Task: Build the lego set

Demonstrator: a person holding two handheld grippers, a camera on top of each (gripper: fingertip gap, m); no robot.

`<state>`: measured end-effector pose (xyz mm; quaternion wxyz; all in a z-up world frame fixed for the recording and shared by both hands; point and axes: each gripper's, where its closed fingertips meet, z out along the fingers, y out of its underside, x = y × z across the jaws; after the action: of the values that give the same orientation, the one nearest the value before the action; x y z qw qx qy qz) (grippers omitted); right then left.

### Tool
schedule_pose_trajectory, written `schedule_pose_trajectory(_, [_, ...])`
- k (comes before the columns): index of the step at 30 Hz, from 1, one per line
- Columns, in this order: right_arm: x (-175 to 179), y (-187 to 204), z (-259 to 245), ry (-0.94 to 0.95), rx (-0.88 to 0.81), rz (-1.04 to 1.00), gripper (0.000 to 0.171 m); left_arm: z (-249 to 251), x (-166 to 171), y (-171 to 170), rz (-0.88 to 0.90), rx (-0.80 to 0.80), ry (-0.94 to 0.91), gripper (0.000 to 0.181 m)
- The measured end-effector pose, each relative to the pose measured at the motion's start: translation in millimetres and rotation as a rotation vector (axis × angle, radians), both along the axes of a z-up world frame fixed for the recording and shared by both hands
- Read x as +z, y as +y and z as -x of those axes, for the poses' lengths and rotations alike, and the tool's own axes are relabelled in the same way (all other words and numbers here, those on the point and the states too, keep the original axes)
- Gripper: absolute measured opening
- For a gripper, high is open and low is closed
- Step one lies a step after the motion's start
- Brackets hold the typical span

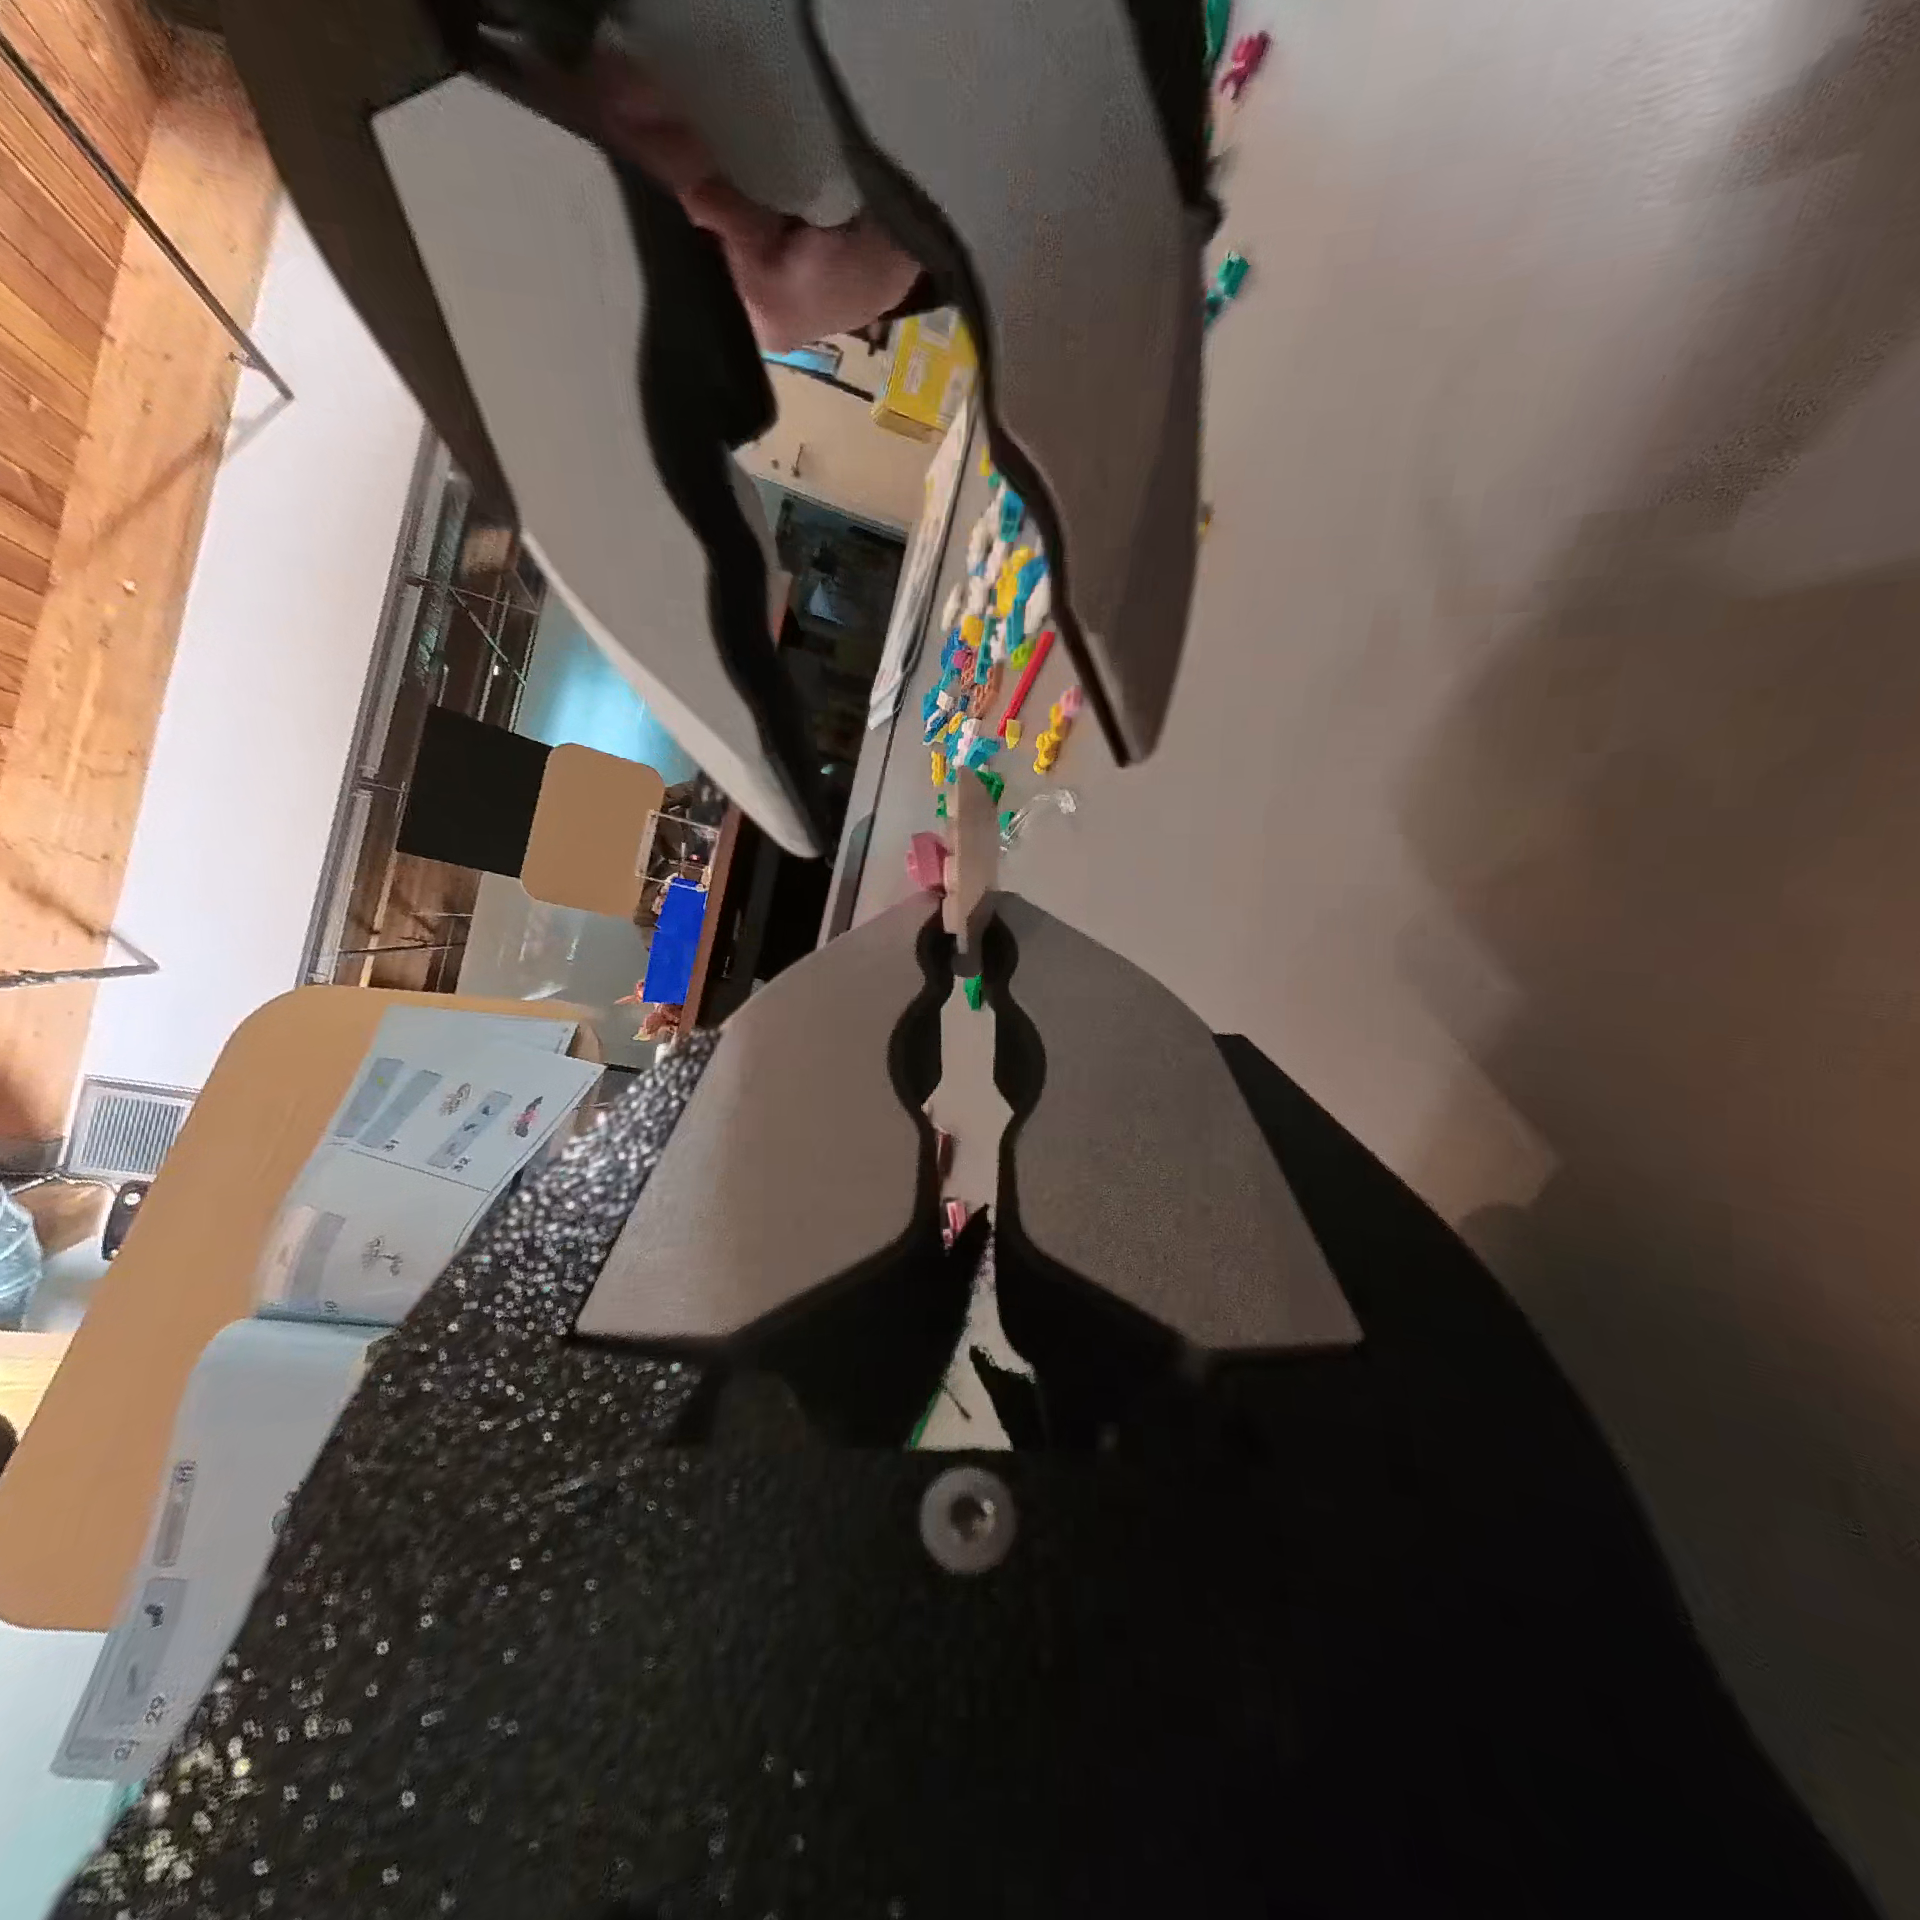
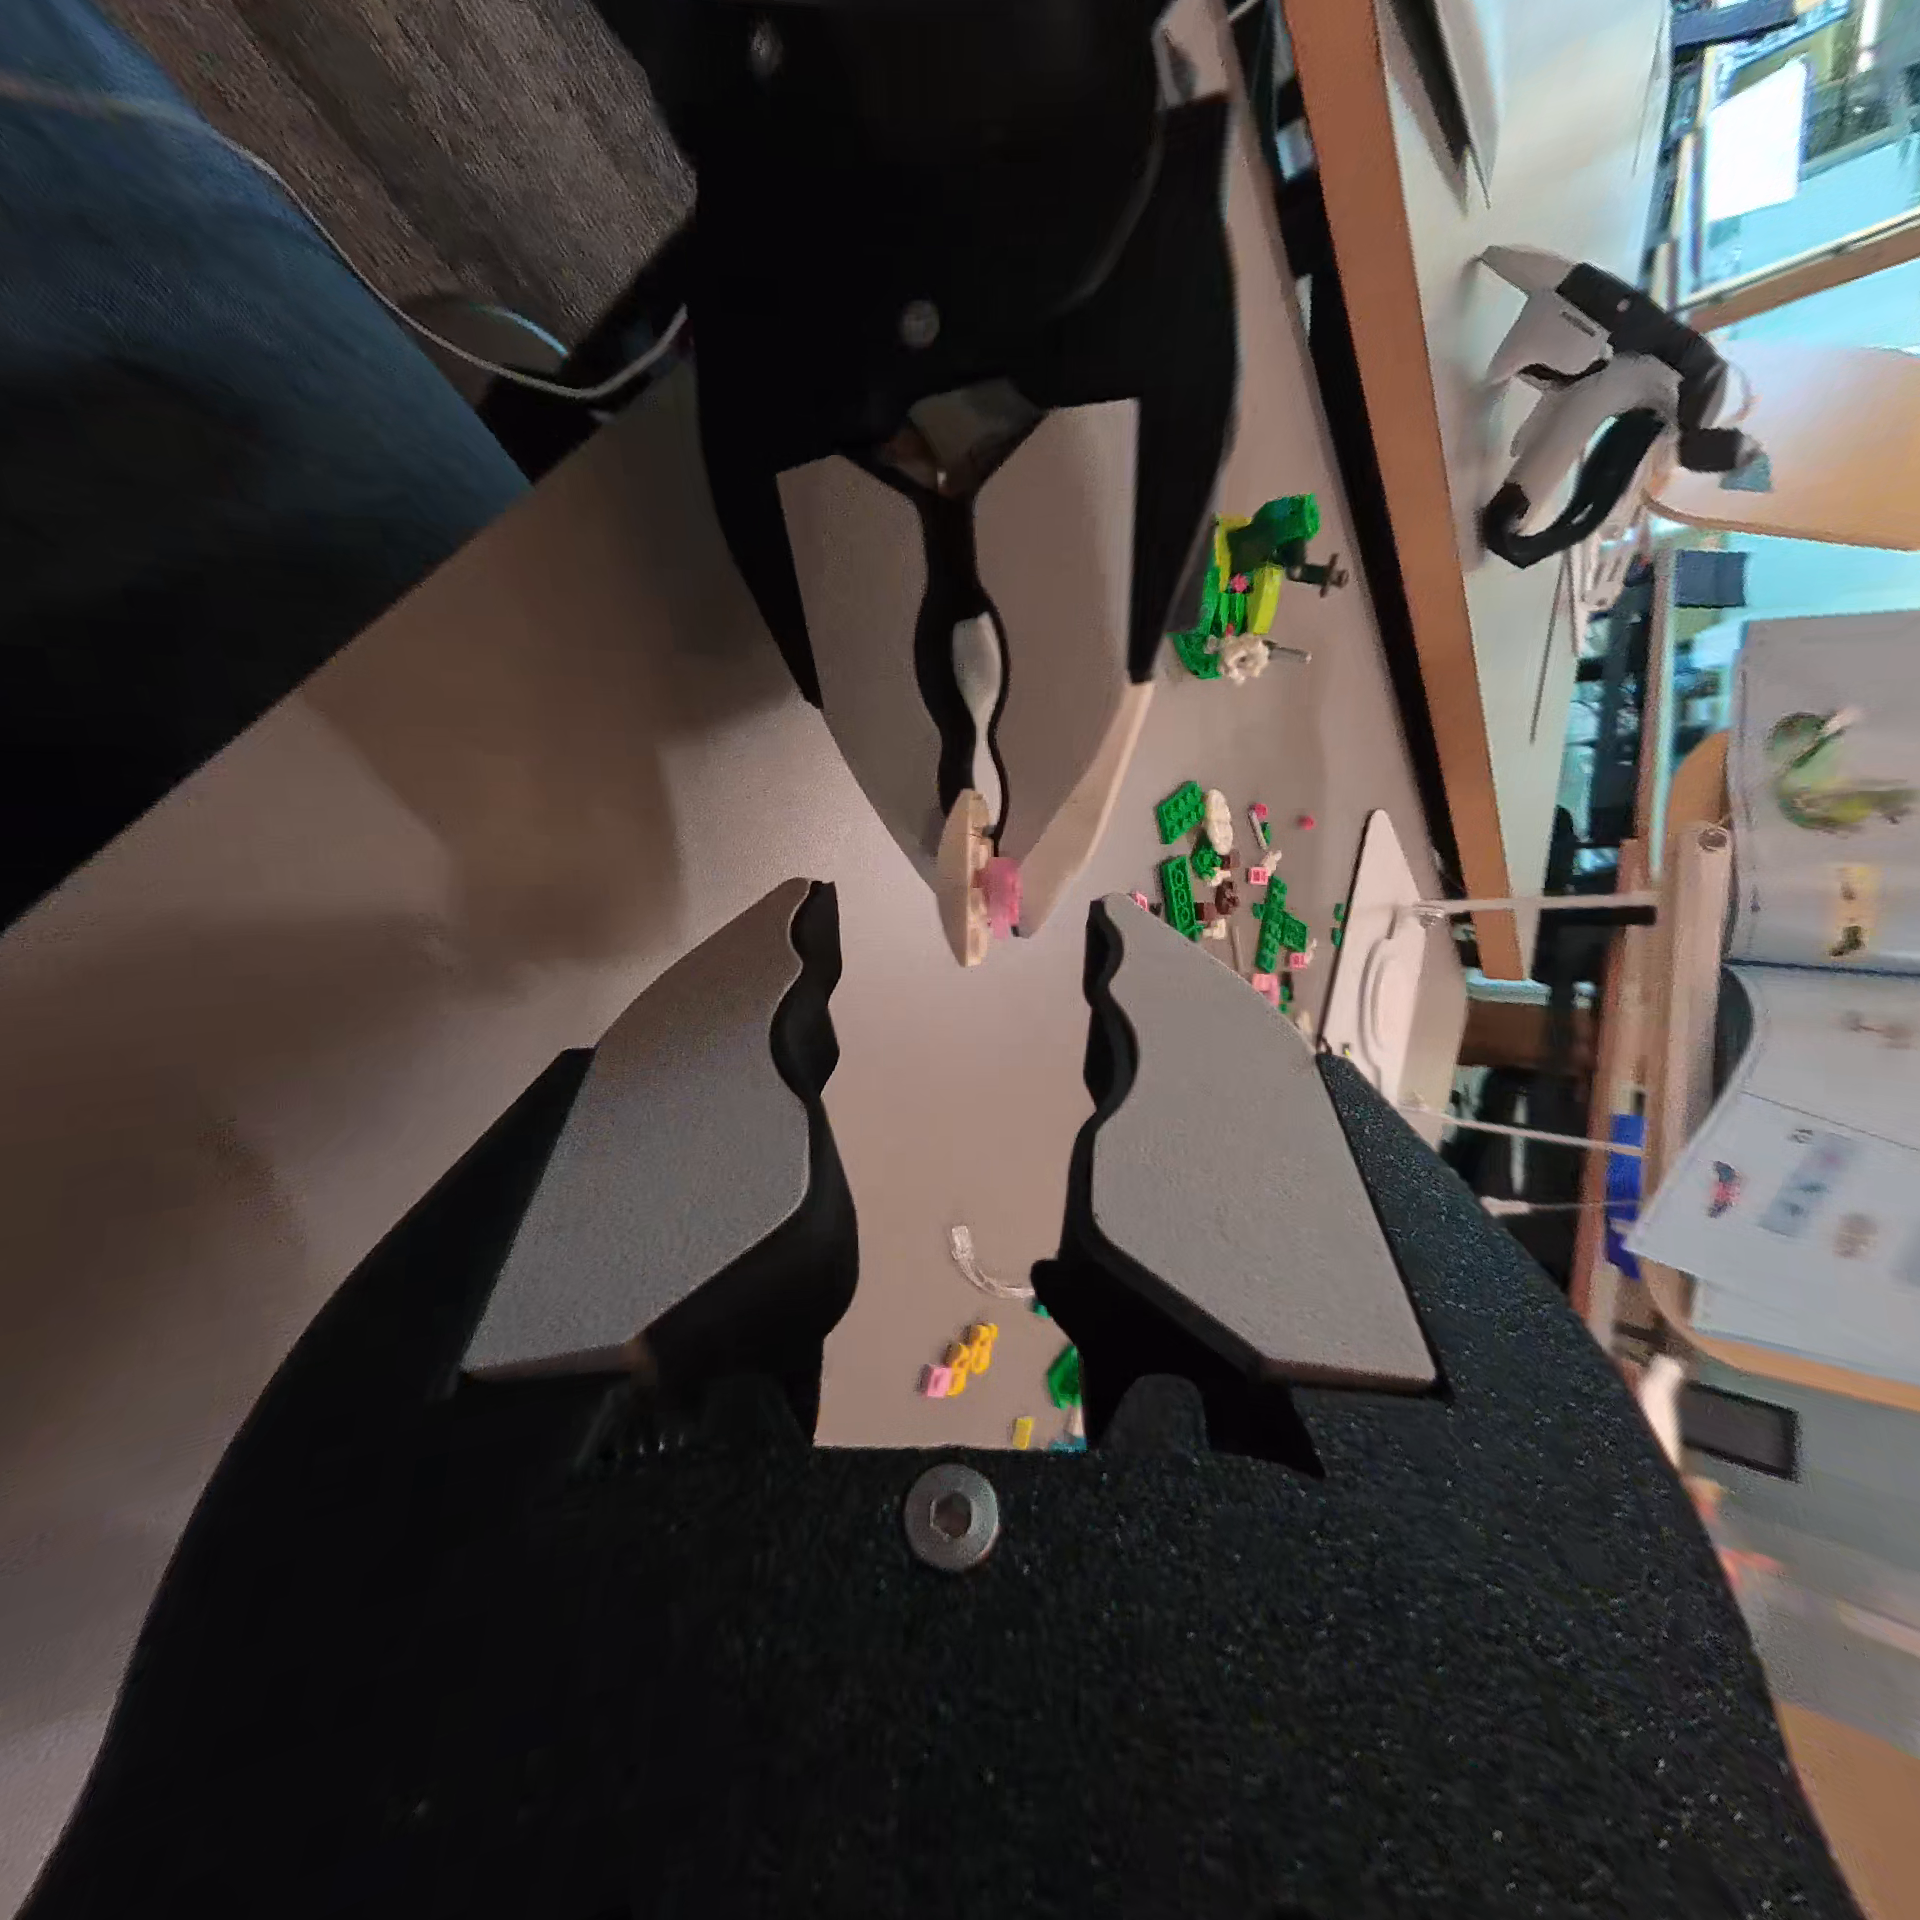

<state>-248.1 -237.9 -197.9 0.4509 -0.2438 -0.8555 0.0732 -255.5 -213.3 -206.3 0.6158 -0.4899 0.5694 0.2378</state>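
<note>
My left gripper is shut on the edge of a small tan plate with a pink piece stuck on its side, held above the grey table. My right gripper is open and empty, its jaws set either side of the plate's free end without touching it. In the right wrist view the left gripper points toward me with the tan plate and the pink piece at its tip. In the left wrist view the right gripper fills the top, open.
A pile of coloured bricks and a yellow box lie farther along the table. Green bricks, a small green build, a clear curved piece and yellow and pink bits lie below. An instruction booklet stands propped open.
</note>
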Motion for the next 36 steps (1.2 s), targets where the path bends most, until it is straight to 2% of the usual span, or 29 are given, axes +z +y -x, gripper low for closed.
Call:
schedule_pose_trajectory(4, [-9, 4, 3, 0.021, -0.040, -0.042, 0.045, 0, 1, 0, -0.013, 0.003, 0.006, 0.004])
schedule_pose_trajectory(10, [-13, 6, 1, -0.001, -0.054, 0.069, 0.039, 0, 2, -1, -0.050, 0.004, 0.029, 0.004])
schedule_pose_trajectory(17, [-8, -3, -3, -0.038, -0.072, 0.414, 0.043, -4, 7, -5, -0.130, -0.012, 0.062, 0.004])
schedule_pose_trajectory(21, [-3, -9, -3, -0.035, -0.049, 0.522, 0.044, -4, 8, -6, -0.144, -0.015, 0.066, 0.004])
schedule_pose_trajectory(25, [1, -8, -4, 0.002, -0.022, 0.443, 0.038, -4, 7, -5, -0.138, -0.010, 0.070, 0.004])
schedule_pose_trajectory(31, [-7, -12, -4, -0.010, 0.017, 0.135, 0.042, -3, 7, -5, -0.137, -0.008, 0.072, 0.004])
schedule_pose_trajectory(36, [-8, -12, -5, -0.031, 0.013, 0.042, 0.040, -3, 6, -4, -0.135, -0.004, 0.078, 0.004])
